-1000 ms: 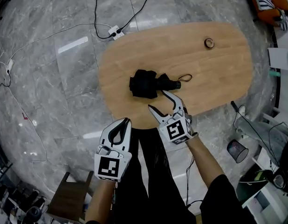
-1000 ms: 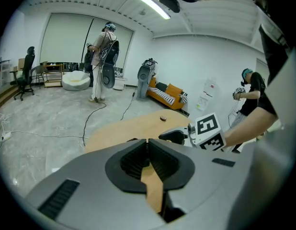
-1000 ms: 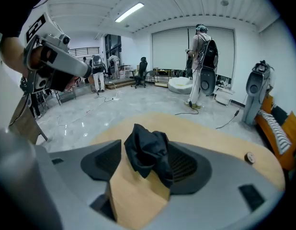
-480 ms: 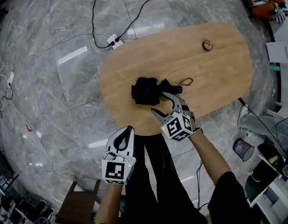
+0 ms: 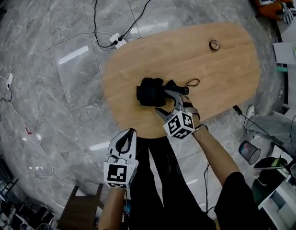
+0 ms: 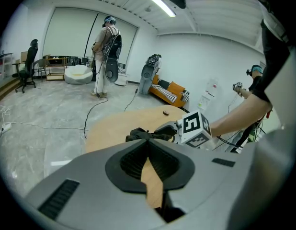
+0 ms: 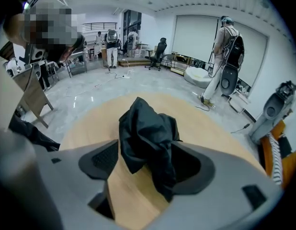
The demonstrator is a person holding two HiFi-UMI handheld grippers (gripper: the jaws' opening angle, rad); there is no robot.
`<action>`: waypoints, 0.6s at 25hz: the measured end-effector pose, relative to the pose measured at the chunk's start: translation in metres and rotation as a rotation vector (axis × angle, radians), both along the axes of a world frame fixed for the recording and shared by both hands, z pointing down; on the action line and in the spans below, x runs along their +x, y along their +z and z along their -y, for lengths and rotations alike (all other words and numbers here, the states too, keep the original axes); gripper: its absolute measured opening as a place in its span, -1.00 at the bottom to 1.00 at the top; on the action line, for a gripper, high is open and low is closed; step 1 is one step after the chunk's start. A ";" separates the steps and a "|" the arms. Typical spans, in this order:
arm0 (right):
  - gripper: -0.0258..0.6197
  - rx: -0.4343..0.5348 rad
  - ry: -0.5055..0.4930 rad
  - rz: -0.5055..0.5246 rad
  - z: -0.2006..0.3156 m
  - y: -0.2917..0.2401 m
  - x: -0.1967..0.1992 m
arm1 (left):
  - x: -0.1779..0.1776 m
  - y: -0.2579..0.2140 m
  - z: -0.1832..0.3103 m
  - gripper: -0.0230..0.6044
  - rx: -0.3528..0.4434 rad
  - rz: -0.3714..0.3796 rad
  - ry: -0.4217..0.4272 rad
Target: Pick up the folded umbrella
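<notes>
Umbrella (image 7: 147, 135) inside parted right claw (image 7: 146, 153)

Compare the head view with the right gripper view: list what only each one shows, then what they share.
Only the head view: the left gripper, a white power strip on the floor, a small round brown object. Only the right gripper view: a person wearing a backpack rig, standing in the background. Both: the black folded umbrella on the oval wooden table, lying between the jaws of the right gripper, which have just been opening.
</notes>
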State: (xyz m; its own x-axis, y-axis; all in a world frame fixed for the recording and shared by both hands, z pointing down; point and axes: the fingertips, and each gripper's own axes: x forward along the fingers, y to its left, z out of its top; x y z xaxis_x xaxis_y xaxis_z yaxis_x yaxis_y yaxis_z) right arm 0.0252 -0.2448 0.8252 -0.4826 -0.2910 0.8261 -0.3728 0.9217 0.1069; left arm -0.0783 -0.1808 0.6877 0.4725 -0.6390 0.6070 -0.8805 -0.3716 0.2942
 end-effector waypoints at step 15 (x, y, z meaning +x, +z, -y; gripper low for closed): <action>0.25 -0.055 -0.052 -0.105 0.025 0.029 0.006 | 0.009 0.009 -0.013 -0.85 -0.040 -0.035 -0.011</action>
